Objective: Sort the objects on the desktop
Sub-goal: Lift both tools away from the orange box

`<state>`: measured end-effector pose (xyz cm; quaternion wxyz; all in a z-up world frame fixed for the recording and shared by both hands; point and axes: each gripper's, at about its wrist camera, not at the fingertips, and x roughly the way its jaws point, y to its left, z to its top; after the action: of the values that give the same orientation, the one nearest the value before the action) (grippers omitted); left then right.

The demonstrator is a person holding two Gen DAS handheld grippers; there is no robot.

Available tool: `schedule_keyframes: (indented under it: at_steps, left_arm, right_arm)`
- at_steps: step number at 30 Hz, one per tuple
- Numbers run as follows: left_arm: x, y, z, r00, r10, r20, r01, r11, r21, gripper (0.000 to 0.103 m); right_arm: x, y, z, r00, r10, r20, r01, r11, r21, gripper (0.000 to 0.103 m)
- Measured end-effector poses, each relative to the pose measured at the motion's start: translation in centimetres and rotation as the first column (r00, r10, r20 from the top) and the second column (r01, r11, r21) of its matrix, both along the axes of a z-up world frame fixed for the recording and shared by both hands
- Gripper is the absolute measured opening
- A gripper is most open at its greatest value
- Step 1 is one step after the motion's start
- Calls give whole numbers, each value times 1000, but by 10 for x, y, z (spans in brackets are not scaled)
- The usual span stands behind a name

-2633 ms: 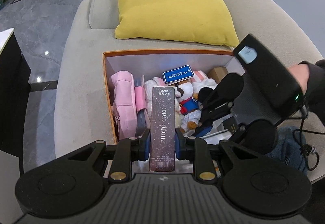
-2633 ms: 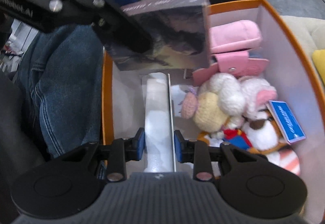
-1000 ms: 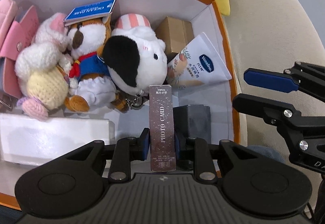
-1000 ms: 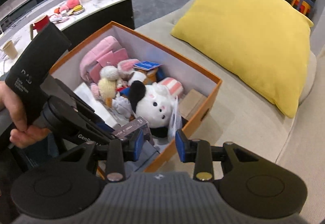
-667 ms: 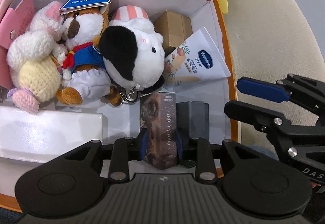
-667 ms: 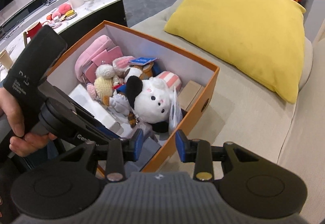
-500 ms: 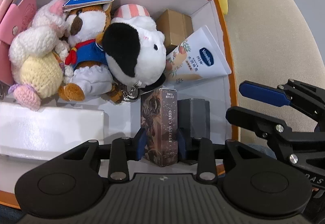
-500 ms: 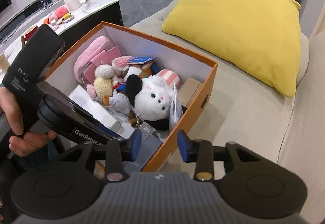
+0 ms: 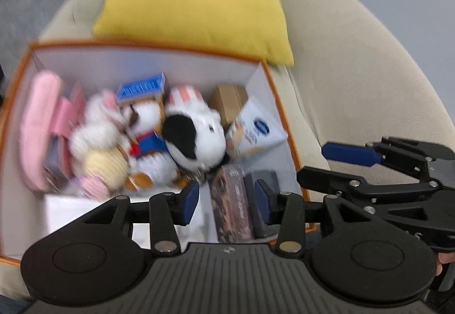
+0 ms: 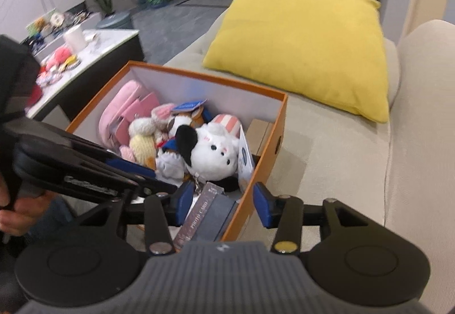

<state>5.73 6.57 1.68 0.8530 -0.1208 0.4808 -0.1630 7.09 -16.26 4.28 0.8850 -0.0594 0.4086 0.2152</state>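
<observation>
Sofa [image 10: 341, 166] behind blurred orange box [image 9: 148, 47], photo card box [image 9: 233, 200] half hidden, both grippers' fingers opening, empty.

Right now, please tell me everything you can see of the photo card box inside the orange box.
The photo card box is a slim, dark brownish carton with pale "PHOTO CARD" lettering along one narrow side. It lies in the near right corner of the orange box, close beside a dark grey box, just below the black-and-white plush. The left tool is opening above it; its pads no longer press it.
</observation>
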Motion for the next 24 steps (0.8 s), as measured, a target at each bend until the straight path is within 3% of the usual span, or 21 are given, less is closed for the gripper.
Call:
schedule_keyframes:
  at_steps: [5, 10, 19, 24]
  left_arm:
    - [-16, 9, 23, 994, 31, 109, -40, 995, 88, 54]
    - [-27, 17, 35, 989, 63, 130, -84, 983, 161, 61]
    - [-51, 26, 30, 978, 113, 178, -153, 961, 231, 82]
    - [-59, 35, 24, 974, 149, 171, -186, 956, 226, 82]
  right_arm:
    - [-6, 4, 7, 997, -79, 5, 78, 996, 43, 54]
    - [-16, 20, 10, 996, -84, 21, 83, 996, 32, 62]
    - [-27, 40, -1, 996, -92, -11, 92, 995, 28, 64]
    - [-30, 46, -11, 994, -103, -32, 104, 994, 16, 67]
